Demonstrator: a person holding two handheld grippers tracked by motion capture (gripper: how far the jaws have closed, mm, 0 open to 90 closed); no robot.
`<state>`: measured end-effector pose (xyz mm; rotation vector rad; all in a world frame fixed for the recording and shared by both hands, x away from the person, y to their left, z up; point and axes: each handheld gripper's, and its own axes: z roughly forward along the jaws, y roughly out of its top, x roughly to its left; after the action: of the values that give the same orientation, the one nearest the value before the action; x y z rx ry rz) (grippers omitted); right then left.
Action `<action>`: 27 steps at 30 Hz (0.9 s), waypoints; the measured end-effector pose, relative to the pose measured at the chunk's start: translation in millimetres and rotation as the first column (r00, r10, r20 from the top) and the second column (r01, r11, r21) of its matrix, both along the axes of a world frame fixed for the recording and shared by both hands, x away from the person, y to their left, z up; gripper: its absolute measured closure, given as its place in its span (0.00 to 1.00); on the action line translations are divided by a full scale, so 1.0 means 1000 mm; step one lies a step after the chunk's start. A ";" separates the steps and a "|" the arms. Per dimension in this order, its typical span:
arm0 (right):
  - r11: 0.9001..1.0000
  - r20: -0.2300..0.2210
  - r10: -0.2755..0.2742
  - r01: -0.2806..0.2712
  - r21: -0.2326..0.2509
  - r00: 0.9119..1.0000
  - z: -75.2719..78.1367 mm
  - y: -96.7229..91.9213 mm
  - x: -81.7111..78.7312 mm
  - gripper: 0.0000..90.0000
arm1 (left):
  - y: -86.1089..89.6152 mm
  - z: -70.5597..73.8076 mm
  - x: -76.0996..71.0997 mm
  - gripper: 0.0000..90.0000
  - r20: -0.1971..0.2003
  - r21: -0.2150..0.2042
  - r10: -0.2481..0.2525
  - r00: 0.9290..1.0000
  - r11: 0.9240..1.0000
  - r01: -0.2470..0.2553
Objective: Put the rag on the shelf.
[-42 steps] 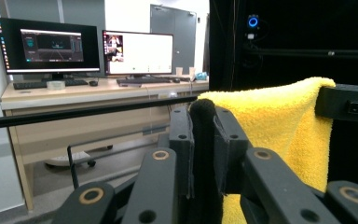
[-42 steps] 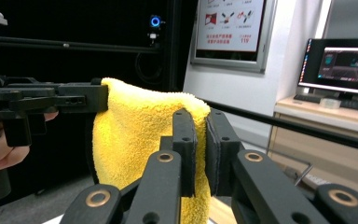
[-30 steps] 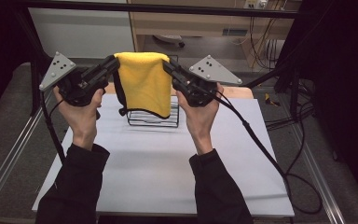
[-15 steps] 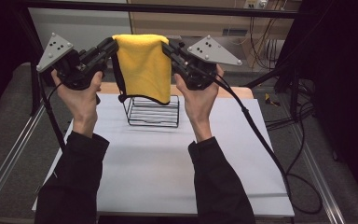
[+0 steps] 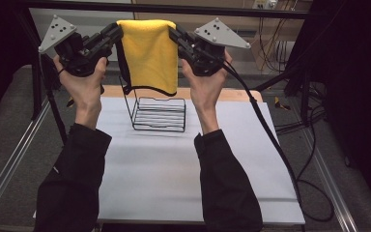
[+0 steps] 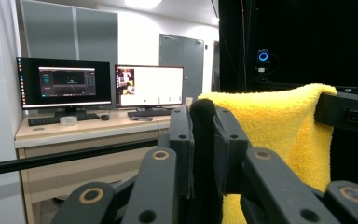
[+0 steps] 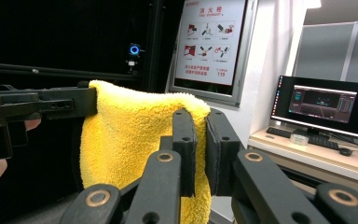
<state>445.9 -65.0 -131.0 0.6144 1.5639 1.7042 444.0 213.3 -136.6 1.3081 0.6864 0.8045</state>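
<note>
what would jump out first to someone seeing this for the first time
The bright yellow fluffy cloth stands out, stretched and hanging between the left tool and the right tool, each clamped on a top corner, high above the table. Under it, a black wire rack stands on the white tabletop.

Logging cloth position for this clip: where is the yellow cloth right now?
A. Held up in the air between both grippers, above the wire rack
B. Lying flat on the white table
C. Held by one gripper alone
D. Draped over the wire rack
A: the yellow cloth hangs between the left gripper and the right gripper, each clamped on a top corner, clear above the wire rack.
</note>
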 end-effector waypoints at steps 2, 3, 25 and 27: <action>1.000 0.000 -0.002 0.002 0.004 1.000 0.002 -0.001 0.004 0.93 | -0.002 0.002 0.005 0.88 -0.001 0.004 -0.001 1.000 1.000 0.001; 1.000 -0.001 -0.004 0.004 0.008 1.000 0.002 -0.002 0.006 0.93 | -0.003 0.002 0.007 0.88 -0.002 0.005 0.001 1.000 1.000 -0.001; 0.999 0.005 -0.033 0.032 0.016 0.999 0.019 -0.002 0.046 0.93 | -0.009 0.027 0.050 0.88 -0.023 0.022 0.037 0.999 0.999 -0.036; 0.999 0.003 -0.037 0.037 0.013 0.999 0.019 -0.002 0.050 0.93 | -0.009 0.027 0.055 0.88 -0.024 0.027 0.041 0.999 0.999 -0.040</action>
<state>496.0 -67.0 -112.3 0.6434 1.5312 1.6882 498.6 204.4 -109.5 1.3334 0.7261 0.8341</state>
